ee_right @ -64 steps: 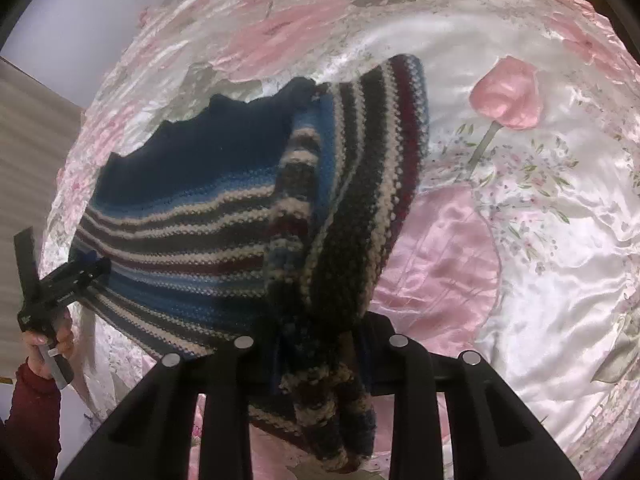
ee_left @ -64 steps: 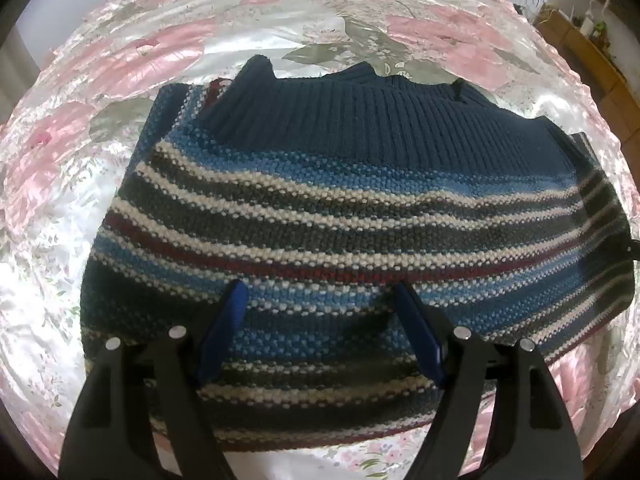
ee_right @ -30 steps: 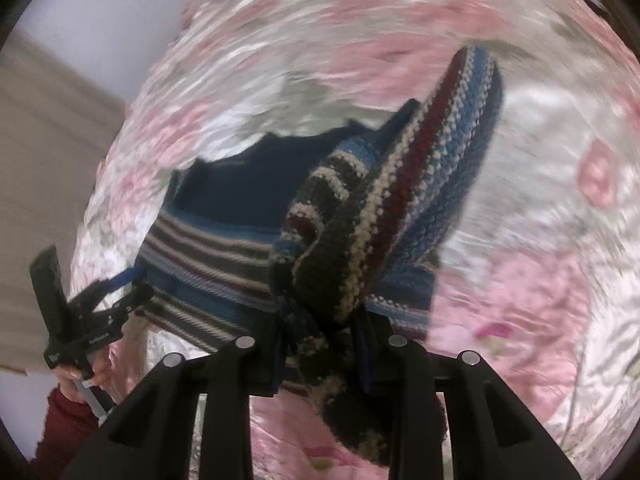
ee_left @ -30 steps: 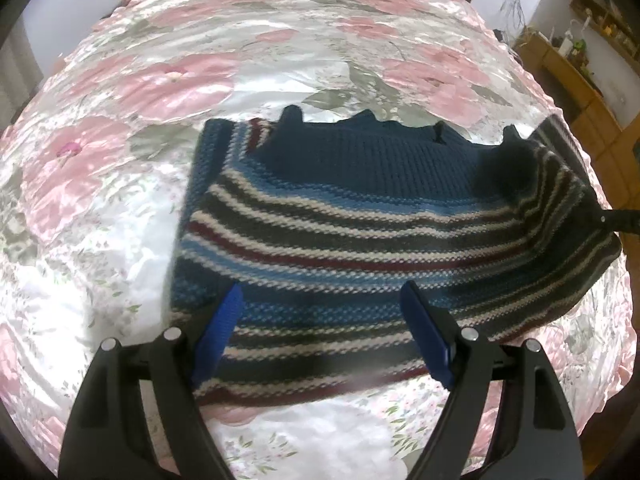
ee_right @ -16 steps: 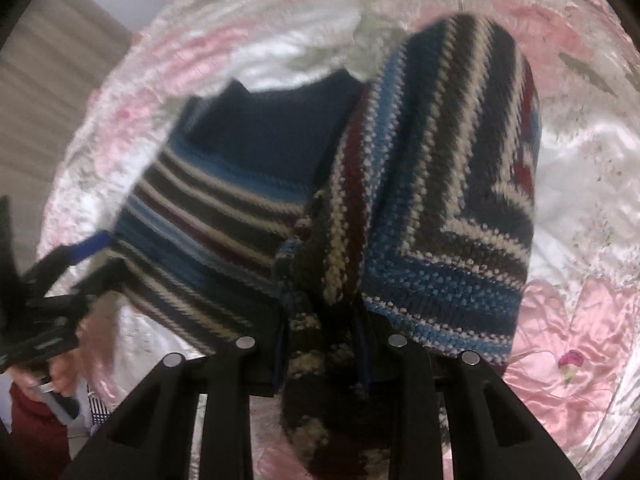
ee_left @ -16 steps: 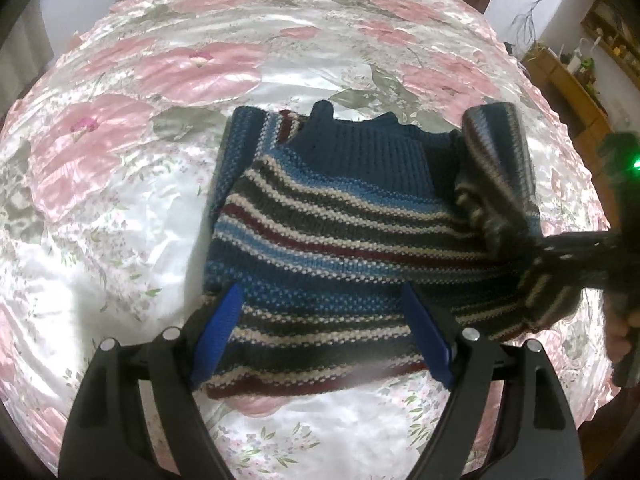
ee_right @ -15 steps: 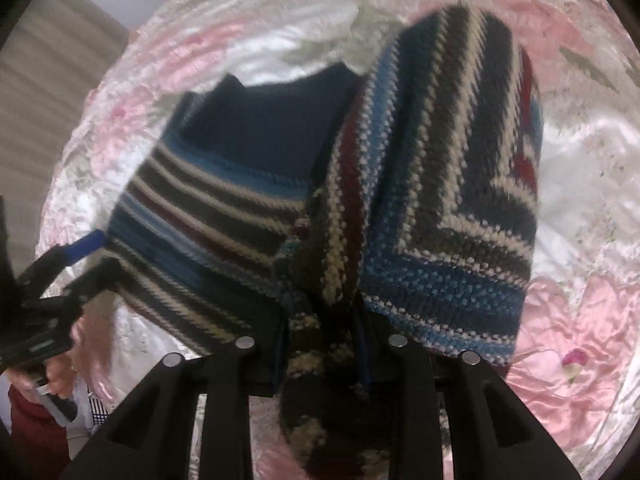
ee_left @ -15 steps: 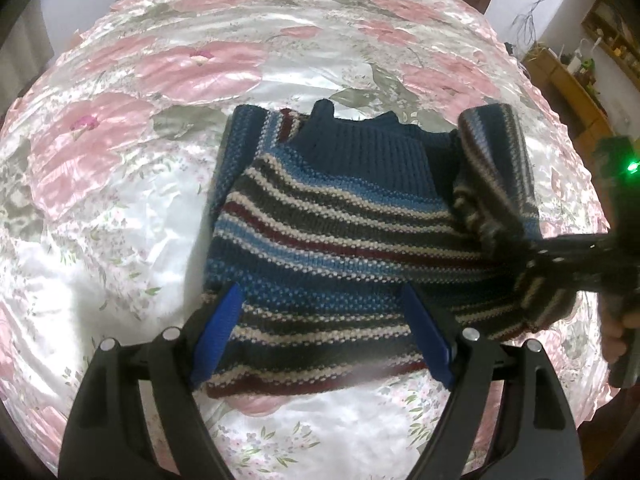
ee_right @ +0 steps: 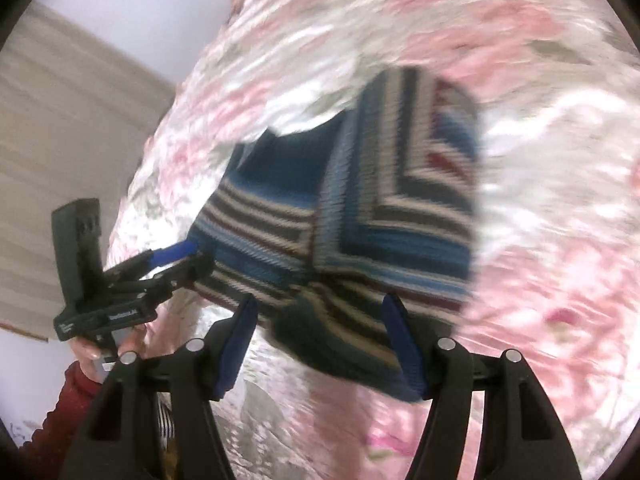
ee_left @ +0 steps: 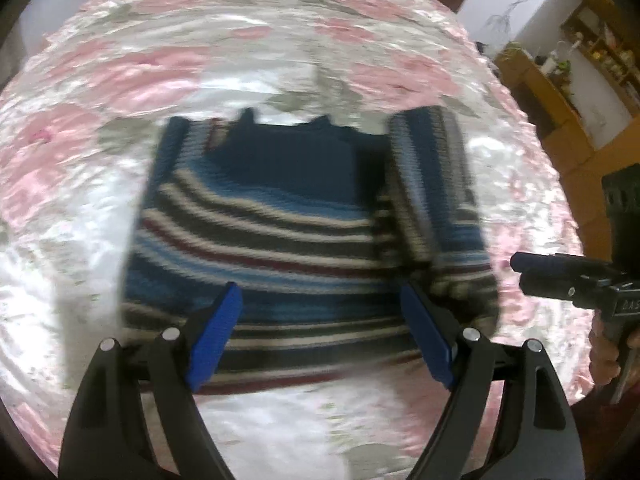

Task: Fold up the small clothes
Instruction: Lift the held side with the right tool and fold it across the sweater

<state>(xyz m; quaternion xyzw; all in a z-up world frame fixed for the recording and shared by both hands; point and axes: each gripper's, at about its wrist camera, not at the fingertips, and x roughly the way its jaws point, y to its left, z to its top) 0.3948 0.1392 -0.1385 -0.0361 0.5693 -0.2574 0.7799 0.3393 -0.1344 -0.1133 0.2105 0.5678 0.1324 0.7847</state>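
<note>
Lying sleeve-folded: striped sweater (ee_left: 280,240)

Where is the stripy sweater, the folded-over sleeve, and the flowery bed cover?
stripy sweater (ee_left: 272,240): left wrist view, middle of its striped front.
folded-over sleeve (ee_left: 428,176): left wrist view, upper part of the sleeve.
flowery bed cover (ee_right: 560,240): right wrist view, bare shiny patch.

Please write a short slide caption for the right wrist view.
Open right hand-held gripper above striped sweater, one side folded over, on floral bedspread.

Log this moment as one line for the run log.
left gripper: open, over hem | right gripper: open | sweater: flat on bedspread, sleeve folded over body | blur: heavy
</note>
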